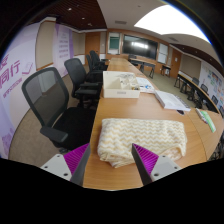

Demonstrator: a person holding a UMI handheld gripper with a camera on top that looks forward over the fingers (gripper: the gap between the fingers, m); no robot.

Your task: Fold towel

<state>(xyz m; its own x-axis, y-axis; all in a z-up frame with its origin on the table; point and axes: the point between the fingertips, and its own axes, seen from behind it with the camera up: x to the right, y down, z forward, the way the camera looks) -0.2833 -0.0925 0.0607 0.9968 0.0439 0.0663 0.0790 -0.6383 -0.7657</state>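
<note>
A cream towel (140,138) with a zigzag weave lies bunched and partly folded on the wooden table (110,172). Its near edge lies just ahead of my fingers. My gripper (112,160) hovers above the table's near edge with its fingers wide apart and nothing between them but bare wood. The left finger's magenta pad (77,157) and the right finger's pad (146,158) flank the towel's near corner without touching it.
Black office chairs (52,108) stand along the table's left side. Papers and a white box (125,84) lie farther down the long table. More papers (172,100) lie at the right. A screen (138,45) hangs on the far wall.
</note>
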